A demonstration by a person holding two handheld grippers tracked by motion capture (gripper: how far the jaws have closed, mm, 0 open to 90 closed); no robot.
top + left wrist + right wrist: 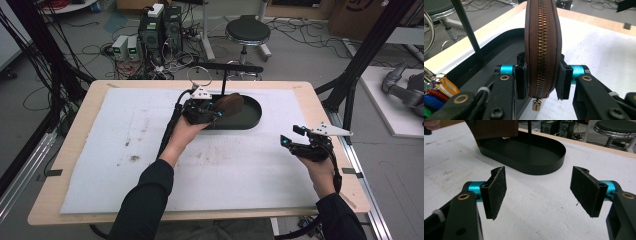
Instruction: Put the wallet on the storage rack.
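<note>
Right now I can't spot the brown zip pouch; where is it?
The brown zip pouch is clamped edge-up in the left hand-held gripper, over the left end of the black oval tray at the table's far middle.

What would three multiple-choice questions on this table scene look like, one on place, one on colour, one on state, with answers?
1. Where is the black oval tray?
A. At the table's far middle
B. At the near left corner
C. On the floor

2. What colour is the zipped pouch?
A. Red
B. Brown
C. White

3. How does the right claw stand?
A. Shut on the pouch
B. Shut on the tray rim
C. Open with nothing between its pads

Answers:
1. A: the high view shows the tray on the white mat toward the far edge.
2. B: the left claw grips a brown pouch with a brass zip.
3. C: its pads stand apart over bare mat.
</note>
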